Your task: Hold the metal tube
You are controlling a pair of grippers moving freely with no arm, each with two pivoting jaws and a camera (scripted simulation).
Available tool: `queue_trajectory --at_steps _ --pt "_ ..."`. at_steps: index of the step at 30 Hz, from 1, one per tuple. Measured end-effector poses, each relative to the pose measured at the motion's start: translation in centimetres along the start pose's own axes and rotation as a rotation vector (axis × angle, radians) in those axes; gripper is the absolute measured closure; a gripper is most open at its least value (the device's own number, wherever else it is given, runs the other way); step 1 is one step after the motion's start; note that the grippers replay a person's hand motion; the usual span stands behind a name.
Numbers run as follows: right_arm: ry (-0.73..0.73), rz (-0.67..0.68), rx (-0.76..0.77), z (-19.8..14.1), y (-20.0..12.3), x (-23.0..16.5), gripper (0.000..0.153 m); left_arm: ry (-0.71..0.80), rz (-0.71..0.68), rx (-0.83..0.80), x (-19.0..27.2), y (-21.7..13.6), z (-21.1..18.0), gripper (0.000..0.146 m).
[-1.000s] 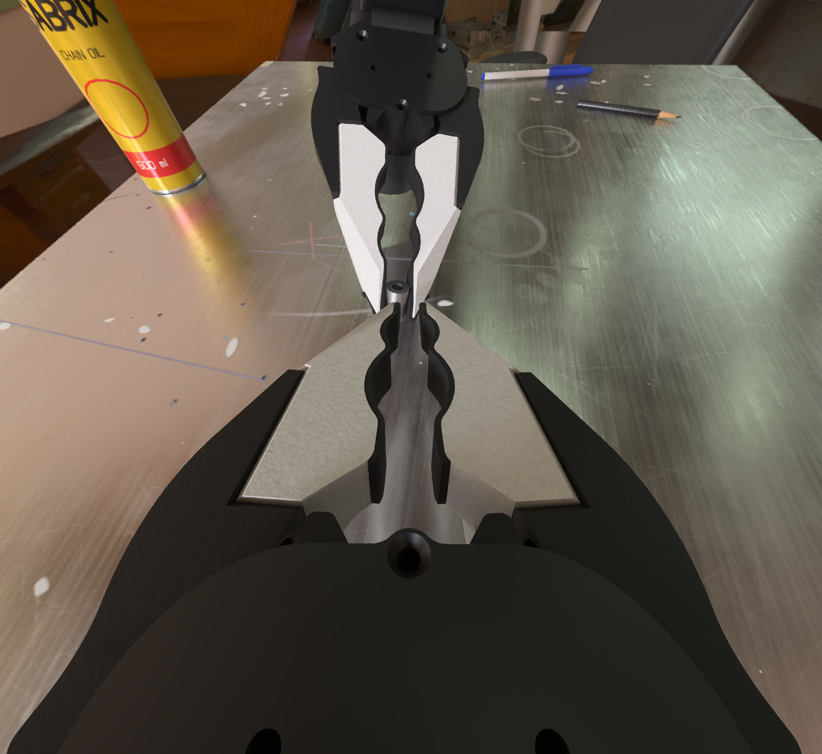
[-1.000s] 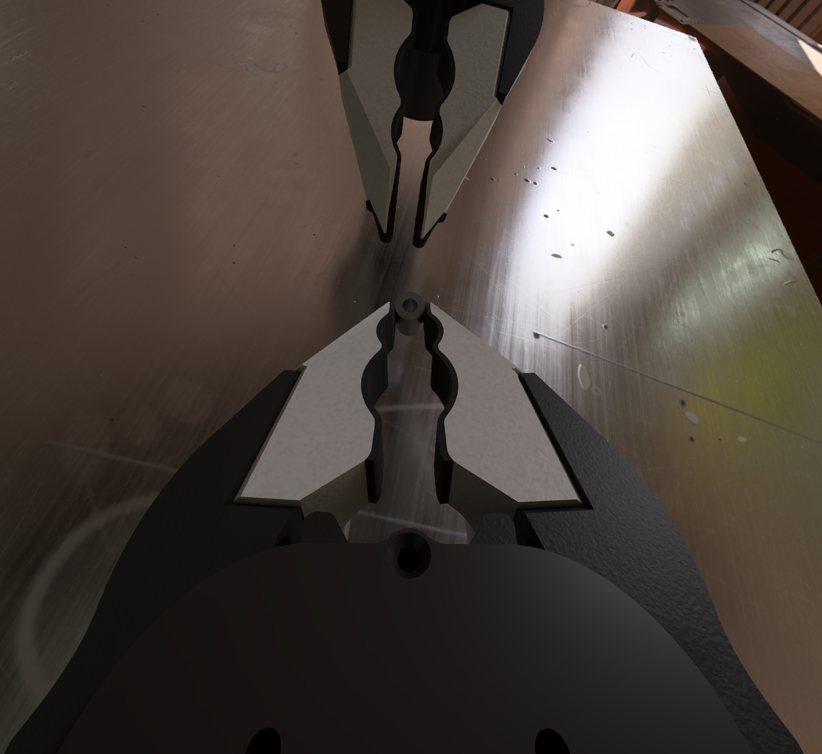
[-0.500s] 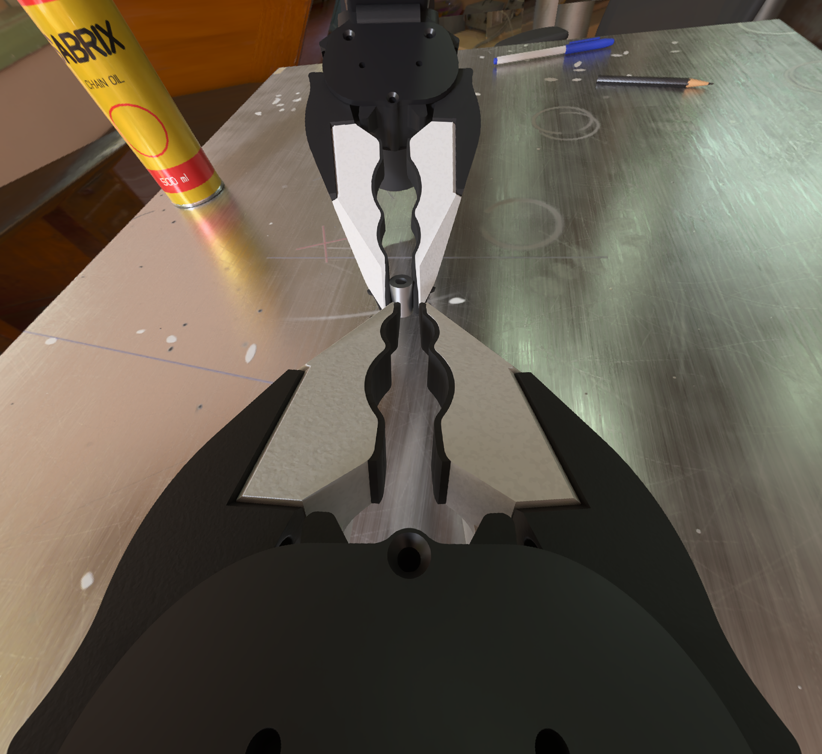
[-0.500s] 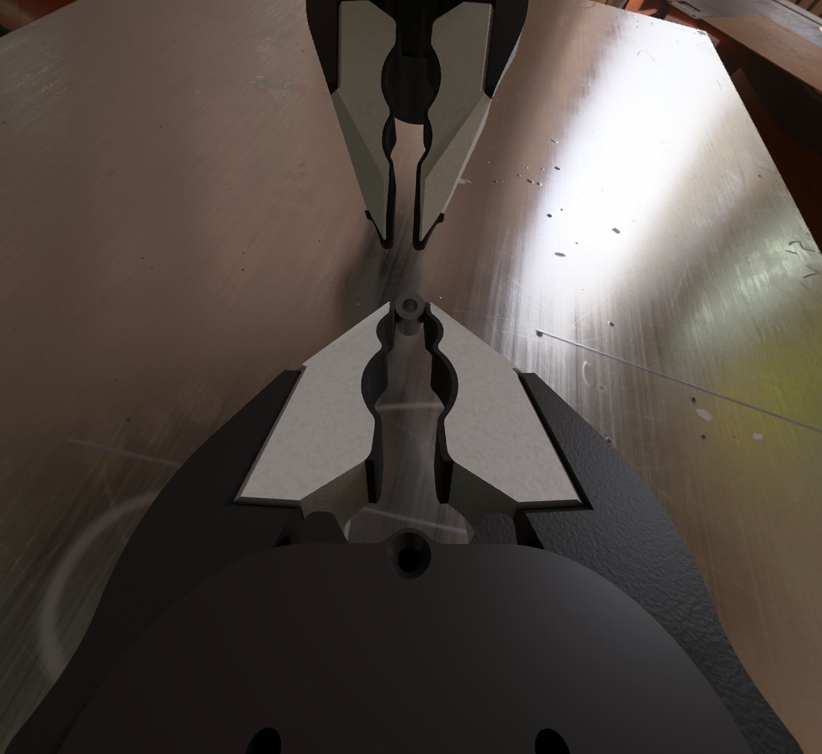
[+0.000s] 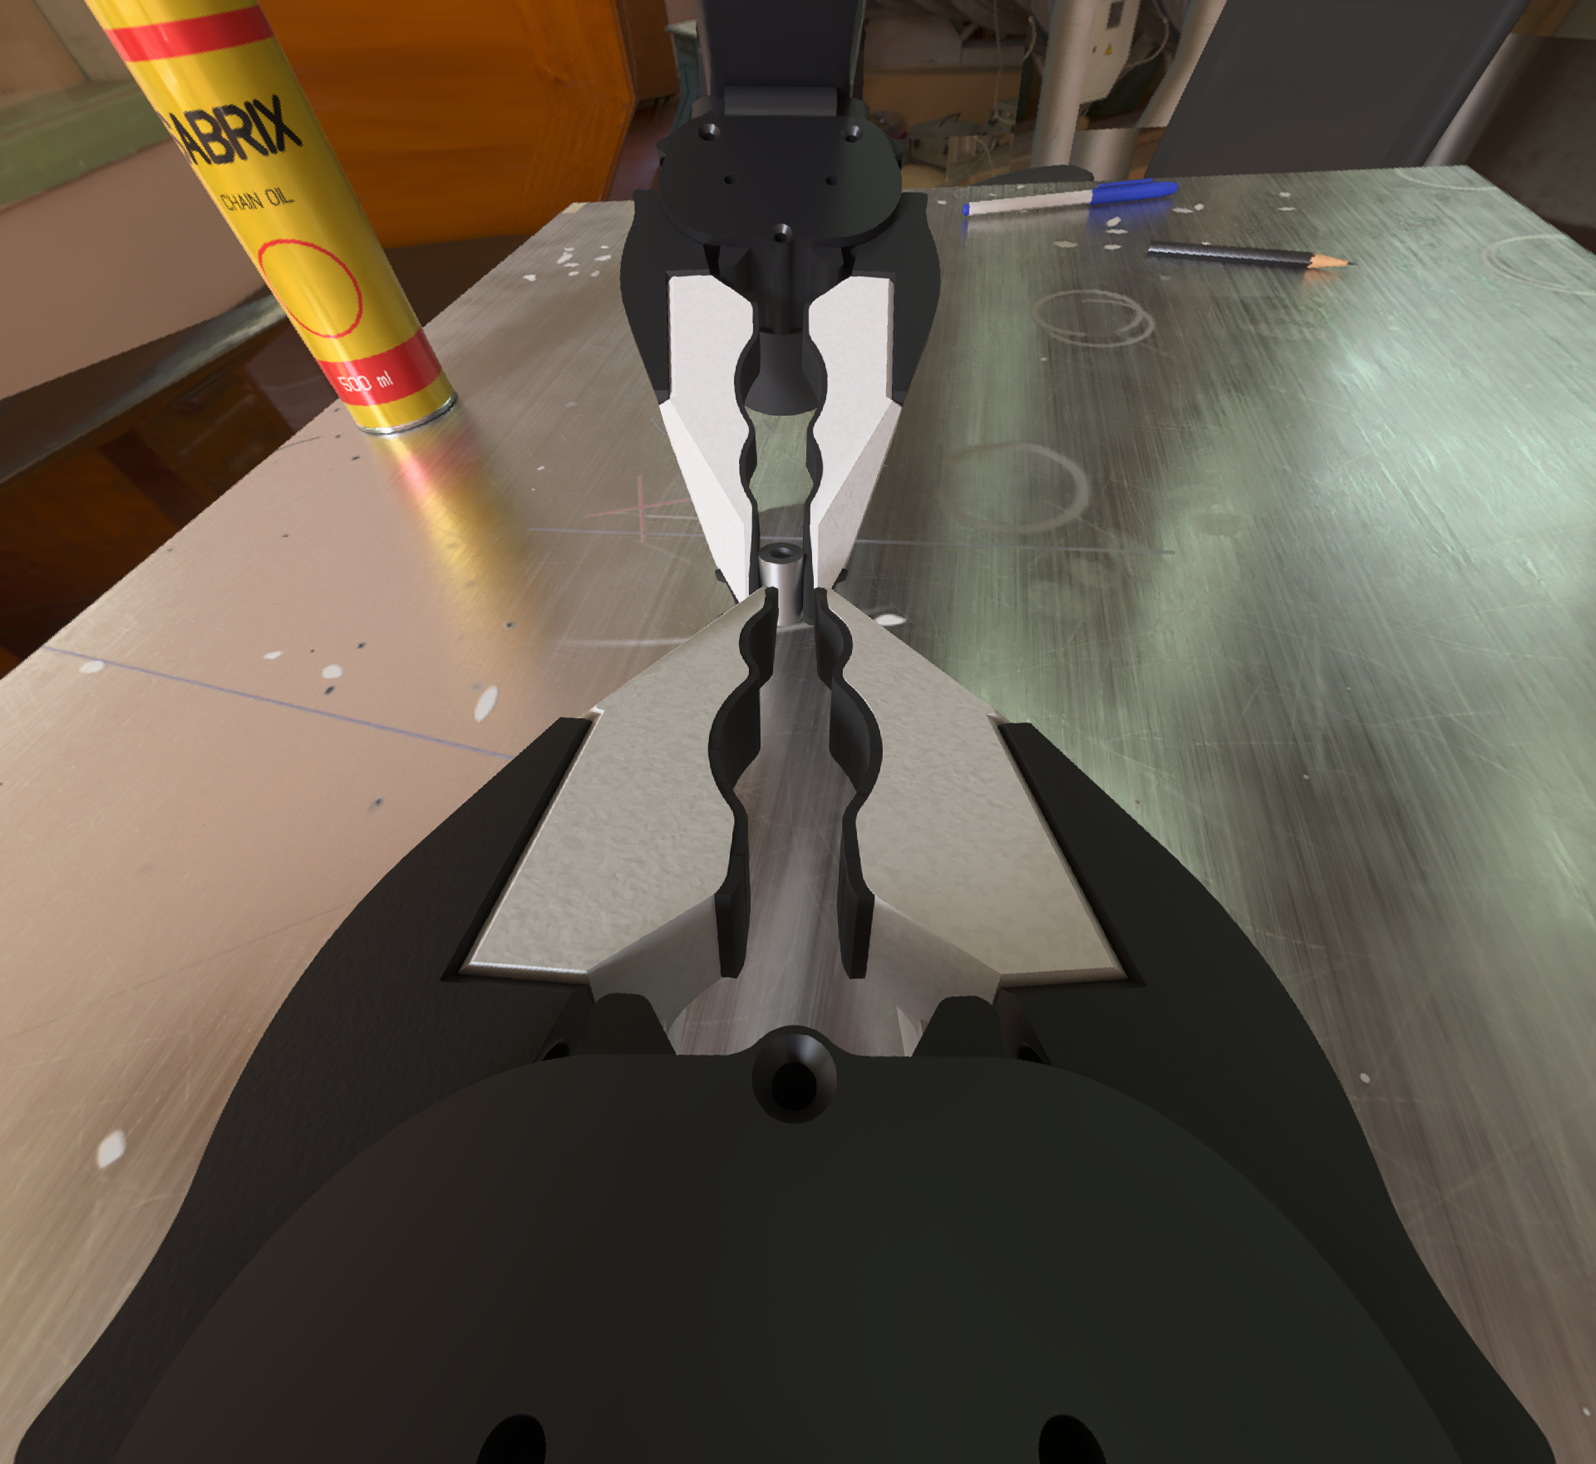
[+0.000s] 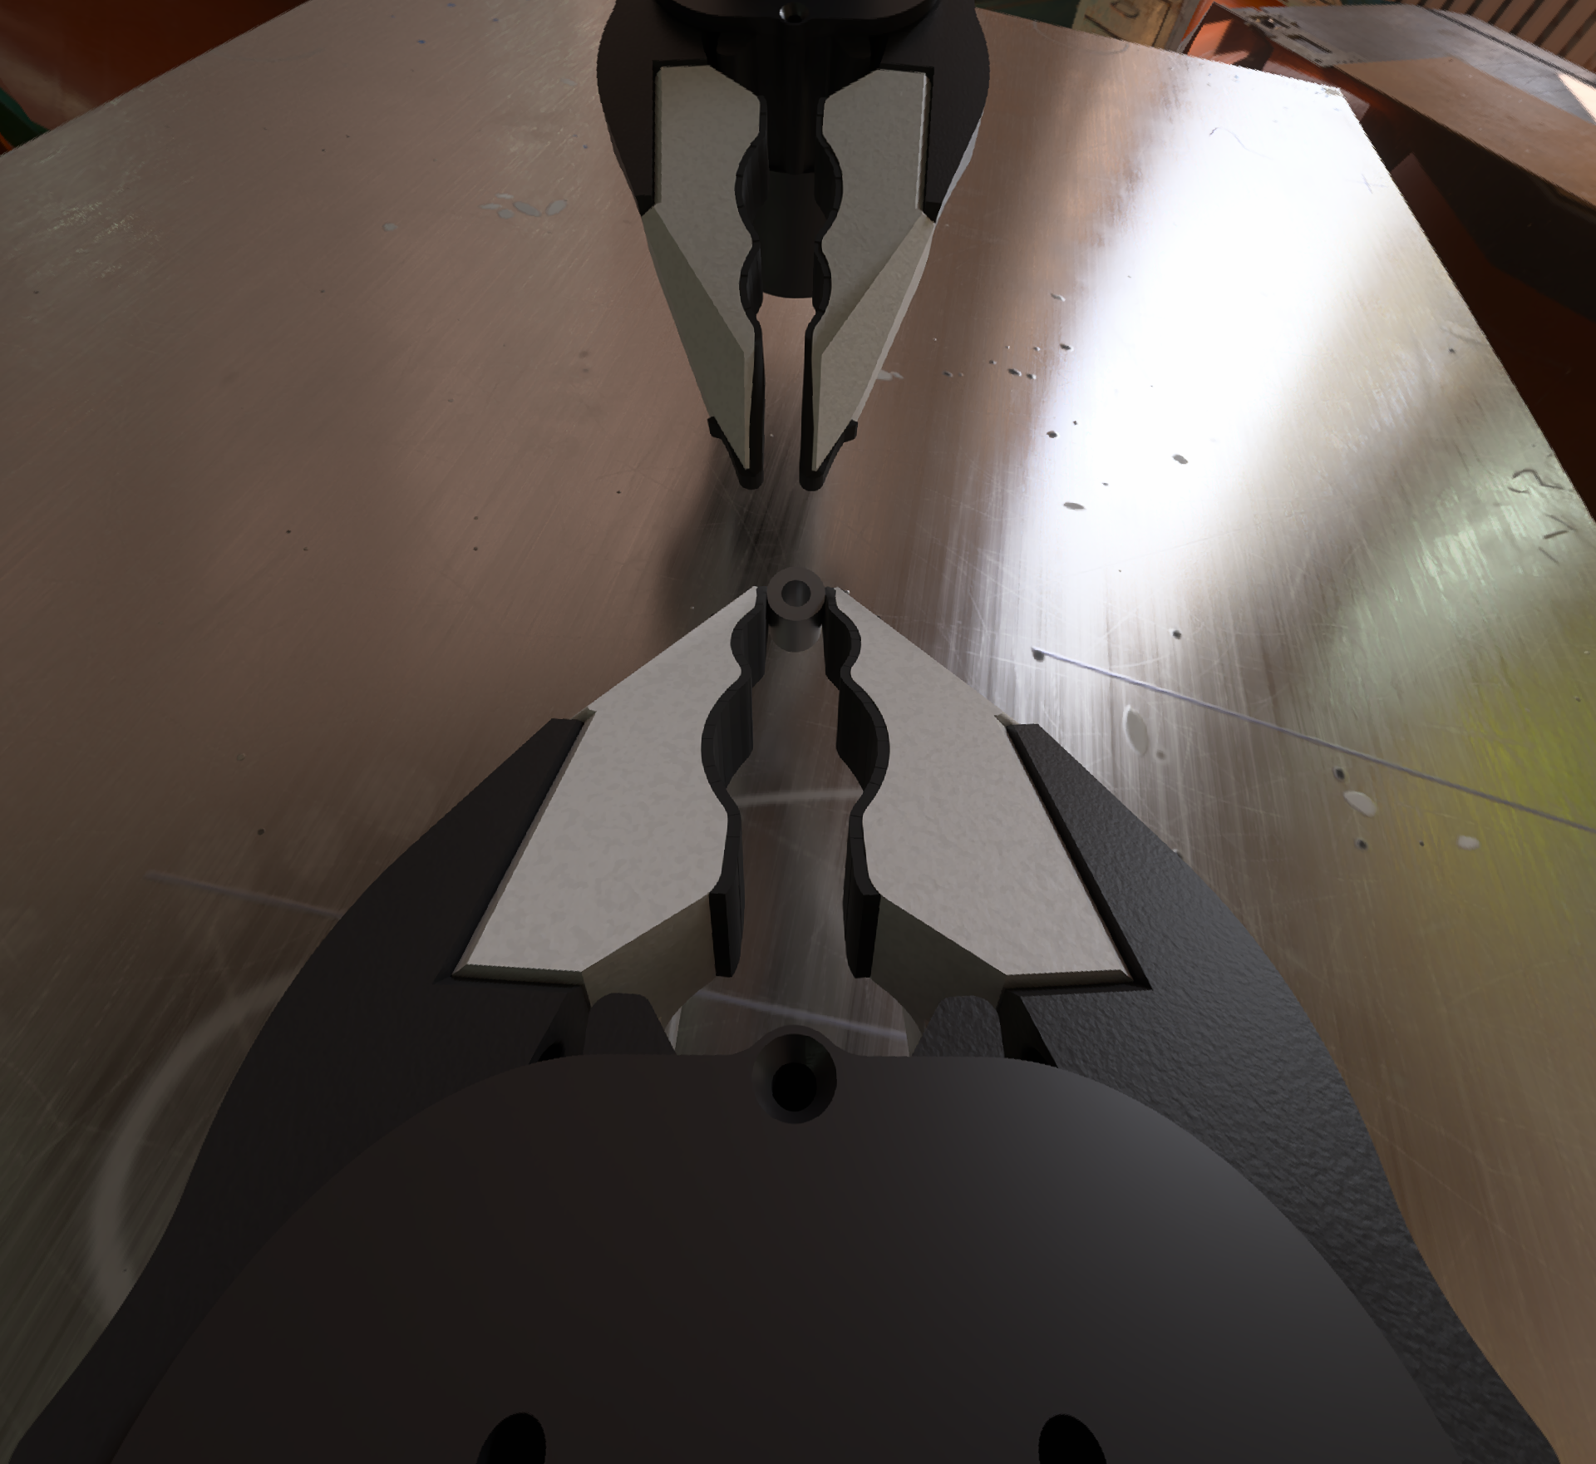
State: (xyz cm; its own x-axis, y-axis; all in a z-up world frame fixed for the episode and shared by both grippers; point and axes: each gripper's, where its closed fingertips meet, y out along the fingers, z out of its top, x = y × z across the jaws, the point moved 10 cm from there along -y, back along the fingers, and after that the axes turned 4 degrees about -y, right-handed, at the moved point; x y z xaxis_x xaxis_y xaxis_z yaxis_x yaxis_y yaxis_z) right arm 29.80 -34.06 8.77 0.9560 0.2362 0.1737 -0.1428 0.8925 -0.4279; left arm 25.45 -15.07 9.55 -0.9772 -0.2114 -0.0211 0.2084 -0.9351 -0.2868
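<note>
The metal tube (image 5: pixel 782 574) stands on end above the brushed-metal desk (image 5: pixel 1252 645), its open bore facing up. The right gripper (image 6: pixel 793 617) has its jaws clenched on the tube at the fingertips. The left gripper (image 5: pixel 790 612) faces it tip to tip; its jaws stand a narrow gap apart, and whether they touch the tube cannot be told. Beyond the tube, a yellow spray can (image 5: pixel 259 187) stands at the desk's edge; a blue pen (image 5: pixel 1071 198) and a pencil (image 5: pixel 1244 258) lie farther back.
</note>
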Motion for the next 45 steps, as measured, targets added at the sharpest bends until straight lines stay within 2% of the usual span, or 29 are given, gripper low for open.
queue_trajectory --at_steps 16,26,33,45 --pt "-0.001 -0.023 0.001 0.0 0.0 0.0 0.141 -0.078 -0.029 0.015 -0.6 -0.1 0.0 0.138" --pt "-0.026 -0.034 -0.022 0.0 0.2 -0.2 0.141 0.036 0.026 -0.025 0.0 0.0 -0.1 0.138" --pt "0.002 -0.030 0.022 0.1 -0.1 0.0 0.141 -0.104 -0.038 0.029 -0.8 -0.2 0.0 0.138" --pt "0.078 -0.033 0.067 0.3 -0.1 0.3 0.141 -0.128 -0.061 0.077 -1.2 -0.5 0.1 0.138"
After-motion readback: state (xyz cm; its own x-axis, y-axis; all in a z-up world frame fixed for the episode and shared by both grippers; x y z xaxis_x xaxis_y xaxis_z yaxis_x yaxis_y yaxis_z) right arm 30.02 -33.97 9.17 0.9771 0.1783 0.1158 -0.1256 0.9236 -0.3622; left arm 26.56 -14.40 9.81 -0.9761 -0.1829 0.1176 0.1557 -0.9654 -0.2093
